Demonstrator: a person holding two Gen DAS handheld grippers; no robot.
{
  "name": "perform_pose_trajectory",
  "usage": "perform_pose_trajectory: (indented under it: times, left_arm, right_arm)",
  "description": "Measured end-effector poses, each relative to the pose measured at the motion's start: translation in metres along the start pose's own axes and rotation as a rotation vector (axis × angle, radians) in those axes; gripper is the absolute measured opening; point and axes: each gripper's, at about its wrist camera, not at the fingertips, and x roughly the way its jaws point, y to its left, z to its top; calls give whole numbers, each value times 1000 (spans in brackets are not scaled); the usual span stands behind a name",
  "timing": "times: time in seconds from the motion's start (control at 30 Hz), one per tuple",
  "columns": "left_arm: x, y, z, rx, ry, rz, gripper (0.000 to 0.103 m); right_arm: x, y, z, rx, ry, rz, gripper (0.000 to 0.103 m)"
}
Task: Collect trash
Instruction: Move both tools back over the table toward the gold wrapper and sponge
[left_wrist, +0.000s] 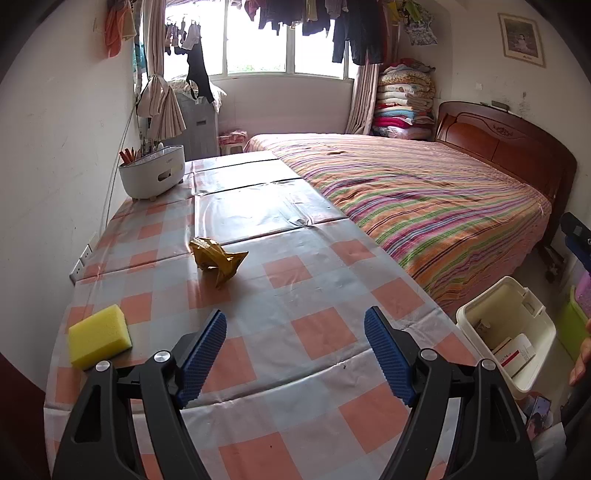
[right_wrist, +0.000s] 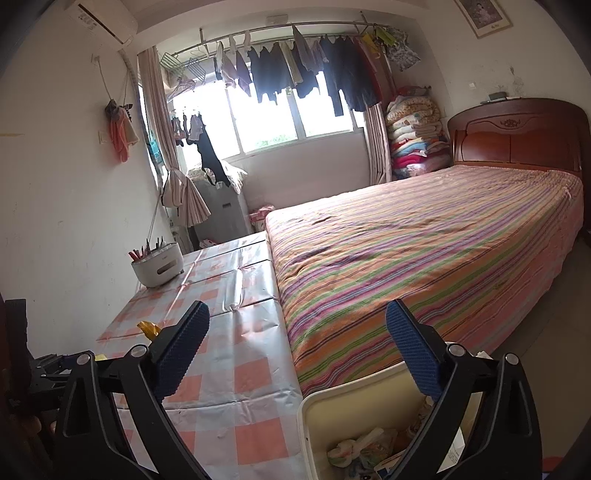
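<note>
Here, gold wrapper (left_wrist: 218, 263) lying crosswise

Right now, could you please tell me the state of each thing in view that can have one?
Left tongs: open, empty.
Right tongs: open, empty.
Yellow wrapper: crumpled, lying on the table.
Yellow sponge: resting on the table, untouched.
White bin: uncovered, trash inside.

Both hand-held grippers open, nothing held

The left hand-held gripper (left_wrist: 295, 328) tilts downward, jaws wide apart and empty; the right hand-held gripper (right_wrist: 297, 319) points nearly level, jaws spread widest.
</note>
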Motion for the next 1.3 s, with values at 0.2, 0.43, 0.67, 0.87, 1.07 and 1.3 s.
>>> perform_pose_trajectory:
  times: [0.2,0.43,0.67,0.87,1.07,1.3]
  left_arm:
    - [0,11,-1,-19,7,17,75]
    - [-3,32,-4,-71,25,30,75]
    - [-8,61,-8,-130,32,61,75]
    - [-12,91,-12,-208,37,79,75]
    - [-17,120,-15,-293,29,91,75]
    - [-23,145,-19,-358,29,112,75]
  right_arm:
    - [4,10,-4,-5,21,8,96]
    - [14,28,-12,-27,55,35,96]
    - [20,48,-15,-54,74,66,96]
    - [28,68,-21,-79,98,92,96]
    - [33,84,-25,-95,116,113,96]
    - [39,95,-29,-103,136,133,96]
